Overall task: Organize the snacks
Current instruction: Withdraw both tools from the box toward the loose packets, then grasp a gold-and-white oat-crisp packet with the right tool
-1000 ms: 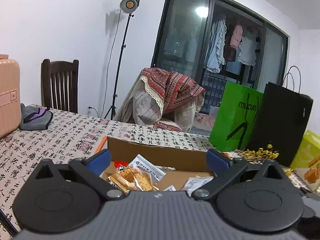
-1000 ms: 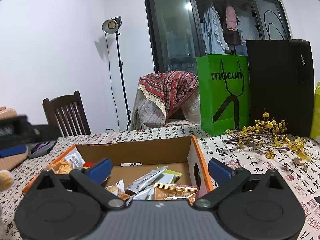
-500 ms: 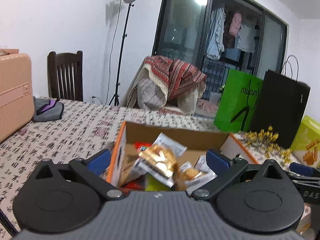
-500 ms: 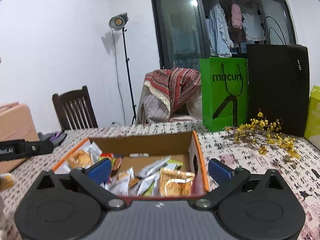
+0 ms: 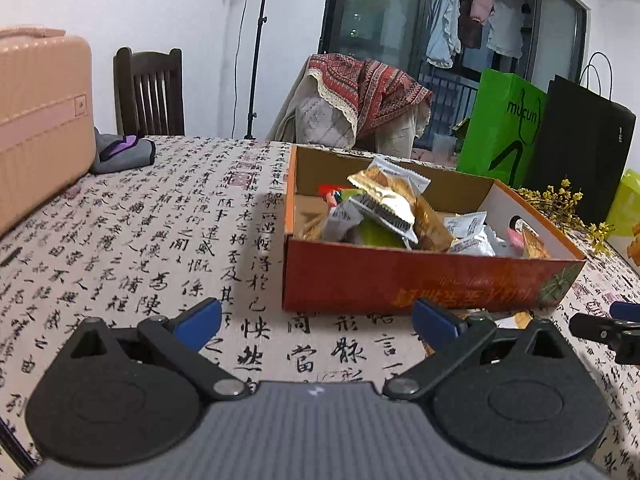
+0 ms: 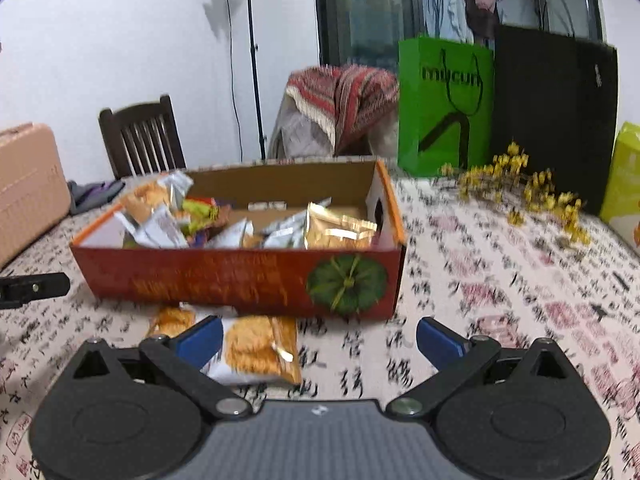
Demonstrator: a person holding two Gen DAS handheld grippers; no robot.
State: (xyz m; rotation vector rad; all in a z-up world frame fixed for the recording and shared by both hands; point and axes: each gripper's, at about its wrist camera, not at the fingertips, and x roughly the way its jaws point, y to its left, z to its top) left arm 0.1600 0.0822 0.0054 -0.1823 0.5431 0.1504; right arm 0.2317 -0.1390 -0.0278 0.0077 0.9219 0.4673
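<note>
Two grippers are in our hands, and both have their fingers spread wide with nothing between them. Our left gripper hangs low over the counter, which wears a cloth printed with black calligraphy; our right gripper does the same on the other side. From the left wrist view, the snack box, red-orange cardboard with an open top, sits on the counter at one o'clock, just beyond the fingertips. Inside it lie many loose snack packets, gold, silver-white and green, heaped toward the left end, some poking above the rim. From the right wrist view the same box lies at twelve o'clock, its front wall showing a green pumpkin picture. An orange snack packet lies flat on the counter outside the box, at eleven o'clock, touching the box's front edge and lying just beside our right gripper's left finger. Yellow flower sprigs lie at two o'clock, with a green paper bag and a black bag standing behind them. A pink suitcase stands at ten o'clock in the left view
</note>
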